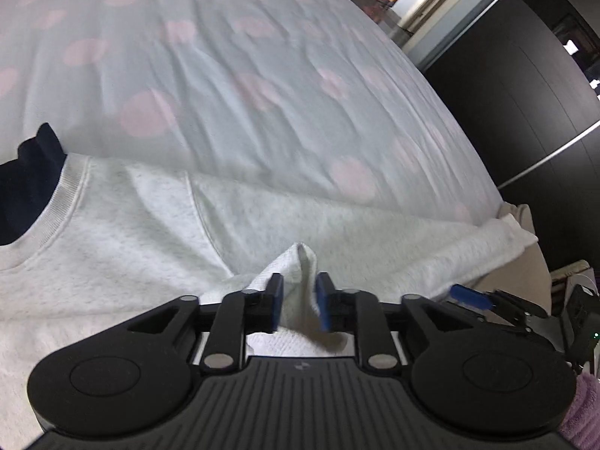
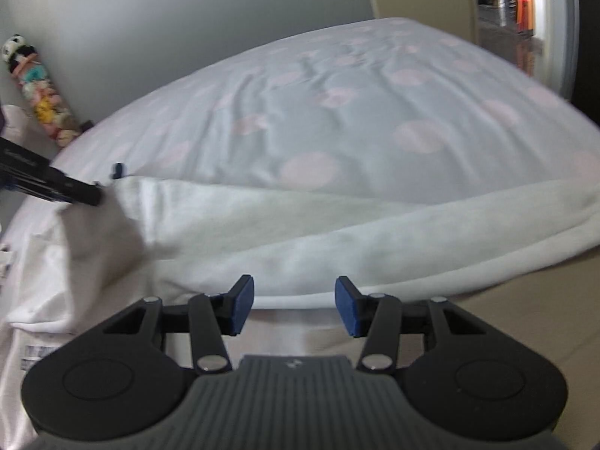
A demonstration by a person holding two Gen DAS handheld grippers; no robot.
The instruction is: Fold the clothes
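Left wrist view: polka-dot bedsheet (image 1: 232,75) fills upper frame, dark wardrobe (image 1: 525,105) at right. Grey sweatshirt (image 1: 131,225) spread across lower frame. Left gripper (image 1: 299,305) narrowly parted, fabric peak between pads, not pinched. Right gripper (image 2: 293,305) half open, empty, just before sweatshirt hem.

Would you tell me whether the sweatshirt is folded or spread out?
Mostly spread: the sweatshirt lies open on the bed, one sleeve reaching its edge.
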